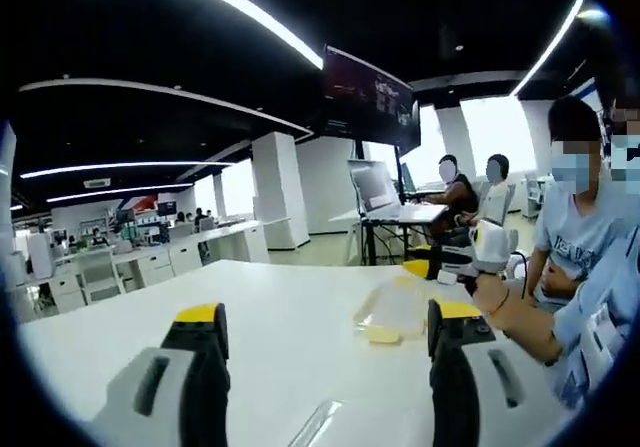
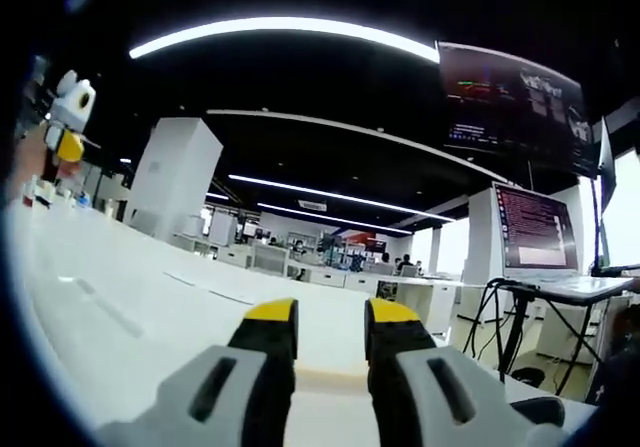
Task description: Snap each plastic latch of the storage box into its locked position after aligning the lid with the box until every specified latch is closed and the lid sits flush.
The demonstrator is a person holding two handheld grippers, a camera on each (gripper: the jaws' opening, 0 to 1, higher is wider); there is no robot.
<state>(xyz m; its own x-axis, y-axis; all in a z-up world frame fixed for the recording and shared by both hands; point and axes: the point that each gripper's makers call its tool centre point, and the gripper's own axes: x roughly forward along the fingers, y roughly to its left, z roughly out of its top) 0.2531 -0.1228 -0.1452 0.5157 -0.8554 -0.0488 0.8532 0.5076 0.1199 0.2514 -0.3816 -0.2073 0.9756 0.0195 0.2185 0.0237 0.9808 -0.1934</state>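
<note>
Left claw [image 1: 325,332], jaws spread wide, hovers above the white bench [image 1: 280,317]. The clear storage box [image 1: 392,312] lies beyond, nearer its right jaw. Right claw [image 2: 330,327]: jaws slightly parted, holding nothing.

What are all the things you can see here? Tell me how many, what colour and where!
storage box: one, clear with yellow latches, on the white table, ahead of the left gripper's jaws.
table: one long white one, under both grippers.
hanging screen: one, dark, under the ceiling; it also shows in the right gripper view.
laptop: one, screen lit, on a desk at the right of the right gripper view.
seated people: two, at a desk in the background.
ceiling light strips: several, white.
left gripper: one, grey with black jaws and yellow tips, wide open, holding nothing.
right gripper: one, same colours, jaws a little apart, holding nothing.
</note>
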